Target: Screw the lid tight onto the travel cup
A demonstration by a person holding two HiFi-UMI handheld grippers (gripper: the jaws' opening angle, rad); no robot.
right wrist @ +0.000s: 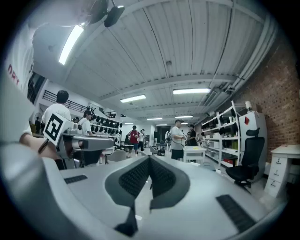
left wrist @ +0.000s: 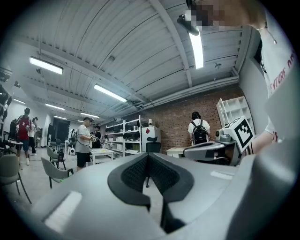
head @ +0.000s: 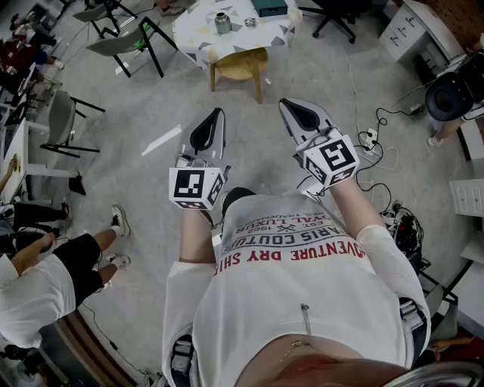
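Left hand-held gripper (head: 214,121) and right hand-held gripper (head: 293,109) clenched empty; travel cup (head: 222,23) at twelve o'clock, likely rigid, slick: grip mid-body.

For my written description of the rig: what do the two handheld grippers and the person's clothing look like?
The left gripper and the right gripper have light grey shells that taper to a tip, with black ribbed pads inside the jaws. Each carries a white cube printed with black square markers. The person wears a white short-sleeved T-shirt with red and dark lettering.
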